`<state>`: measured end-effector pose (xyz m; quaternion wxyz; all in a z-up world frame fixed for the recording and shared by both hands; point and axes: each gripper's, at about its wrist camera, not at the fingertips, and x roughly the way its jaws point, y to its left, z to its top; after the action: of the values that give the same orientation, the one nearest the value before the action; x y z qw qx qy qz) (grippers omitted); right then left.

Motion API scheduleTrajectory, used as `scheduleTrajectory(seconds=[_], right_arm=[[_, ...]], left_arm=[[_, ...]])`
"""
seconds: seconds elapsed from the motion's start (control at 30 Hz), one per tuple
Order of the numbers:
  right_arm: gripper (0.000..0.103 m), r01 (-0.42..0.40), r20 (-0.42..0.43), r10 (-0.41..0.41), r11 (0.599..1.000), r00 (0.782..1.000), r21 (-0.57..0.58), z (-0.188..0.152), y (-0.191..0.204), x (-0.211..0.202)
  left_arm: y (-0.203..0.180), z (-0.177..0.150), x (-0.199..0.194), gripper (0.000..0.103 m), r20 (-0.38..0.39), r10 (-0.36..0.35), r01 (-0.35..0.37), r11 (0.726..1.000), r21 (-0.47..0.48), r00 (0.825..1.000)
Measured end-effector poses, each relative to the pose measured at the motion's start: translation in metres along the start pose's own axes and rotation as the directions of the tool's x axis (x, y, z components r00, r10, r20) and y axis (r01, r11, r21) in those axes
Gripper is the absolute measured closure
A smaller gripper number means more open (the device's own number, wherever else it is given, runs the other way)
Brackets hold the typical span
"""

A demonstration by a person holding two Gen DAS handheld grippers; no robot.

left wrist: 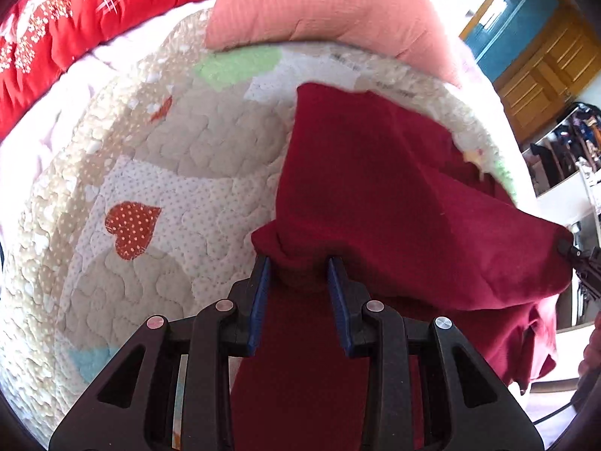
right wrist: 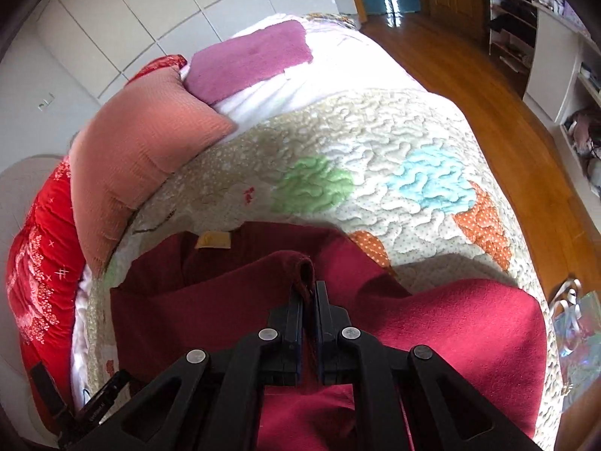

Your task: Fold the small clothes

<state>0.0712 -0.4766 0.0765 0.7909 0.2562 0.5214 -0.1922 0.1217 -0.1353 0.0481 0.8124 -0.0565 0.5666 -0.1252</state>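
Note:
A dark red garment lies partly lifted over a quilted bedspread. In the left wrist view my left gripper is shut on a bunched fold of it, the cloth filling the gap between the blue pads. At the right edge of that view the other gripper's tip holds a far corner of the cloth. In the right wrist view my right gripper is shut on a thin edge of the dark red garment, lifted above the rest. A yellow neck label shows near the collar.
A salmon pillow and a red patterned quilt lie at the head of the bed, with a purple towel beyond. Wooden floor and shelves lie to the right. A shiny bag sits by the bed edge.

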Motion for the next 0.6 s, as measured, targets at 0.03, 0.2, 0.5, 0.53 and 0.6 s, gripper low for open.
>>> scheduleTrajectory(seconds=[0.03, 0.2, 0.5, 0.53, 0.6], right_arm=[[0.099, 0.04, -0.021, -0.04, 0.999, 0.999, -0.015, -0.001, -0.003, 0.014], [0.097, 0.082, -0.086, -0.084, 0.996, 0.993, -0.027, 0.0, -0.015, 0.033], [0.095, -0.025, -0.072, 0.015, 0.989, 0.997, -0.147, -0.013, 0.014, 0.007], [0.095, -0.016, -0.084, 0.003, 0.988, 0.996, -0.152, -0.018, 0.014, 0.015], [0.095, 0.019, -0.088, -0.033, 0.987, 0.996, -0.16, -0.025, 0.011, 0.032]], left_arm=[[0.0, 0.0, 0.003, 0.073, -0.003, 0.005, -0.005, 1.0, 0.002, 1.0], [-0.001, -0.001, -0.011, 0.073, 0.013, 0.012, -0.012, 1.0, 0.021, 1.0], [-0.027, 0.016, -0.032, 0.073, 0.11, -0.015, 0.004, 0.995, 0.098, 0.994], [-0.031, 0.017, -0.026, 0.073, 0.1, -0.015, 0.005, 0.995, 0.103, 0.995], [-0.038, 0.016, -0.006, 0.073, 0.065, -0.008, 0.001, 0.994, 0.109, 0.998]])
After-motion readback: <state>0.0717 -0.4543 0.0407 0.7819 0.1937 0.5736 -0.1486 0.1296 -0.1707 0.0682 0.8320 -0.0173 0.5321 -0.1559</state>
